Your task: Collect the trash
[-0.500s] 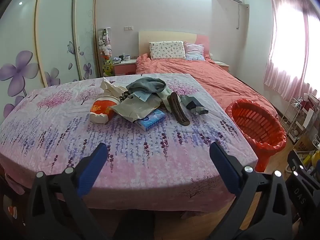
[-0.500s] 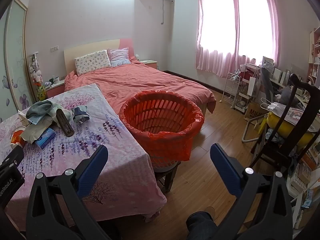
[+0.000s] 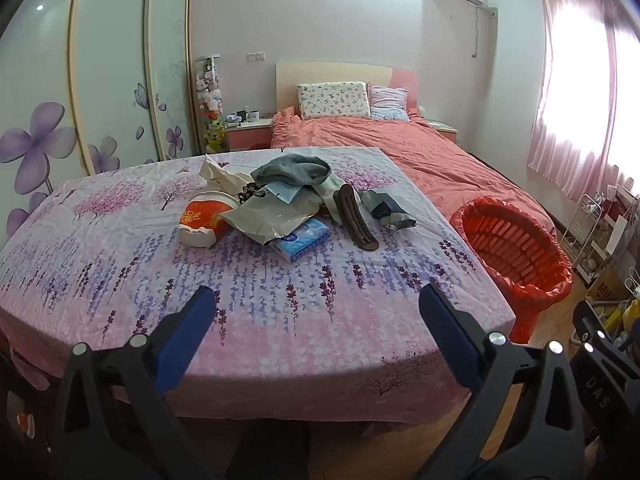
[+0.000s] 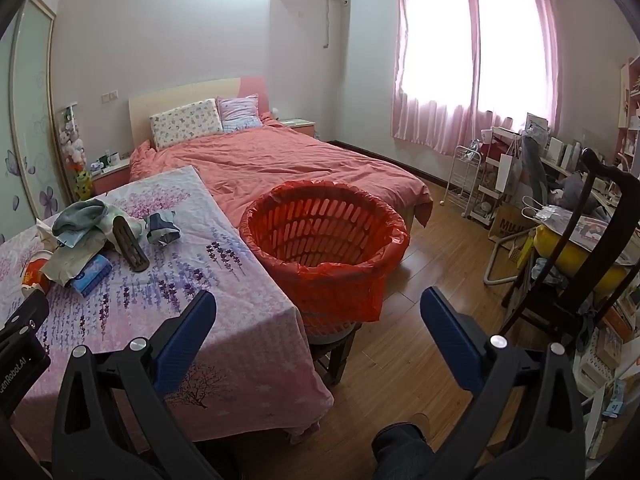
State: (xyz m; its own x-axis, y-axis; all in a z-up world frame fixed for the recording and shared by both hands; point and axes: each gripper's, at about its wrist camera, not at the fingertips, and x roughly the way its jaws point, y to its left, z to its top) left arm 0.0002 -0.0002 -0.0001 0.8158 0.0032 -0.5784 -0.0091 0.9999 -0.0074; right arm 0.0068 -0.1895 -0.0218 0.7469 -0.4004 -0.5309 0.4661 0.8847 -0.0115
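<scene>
You held the left gripper (image 3: 316,312) with its blue fingers spread wide and nothing between them, hanging over the near edge of the table (image 3: 120,264) with the lavender cloth. Your right gripper (image 4: 318,312) was just as wide and just as empty, above the table's right edge and the wood floor (image 4: 432,272). Toward the table's far edge the trash lay in one heap: a red-and-white paper cup (image 3: 204,220) tipped on its side at the left, a crumpled grey bag (image 3: 276,212), a blue tissue pack (image 3: 302,240) partly under it, a dark brown curved piece (image 3: 354,216) and a grey wrapper (image 3: 386,210) at the right. The red-lined basket (image 4: 324,236) stood just beside the table's right edge.
</scene>
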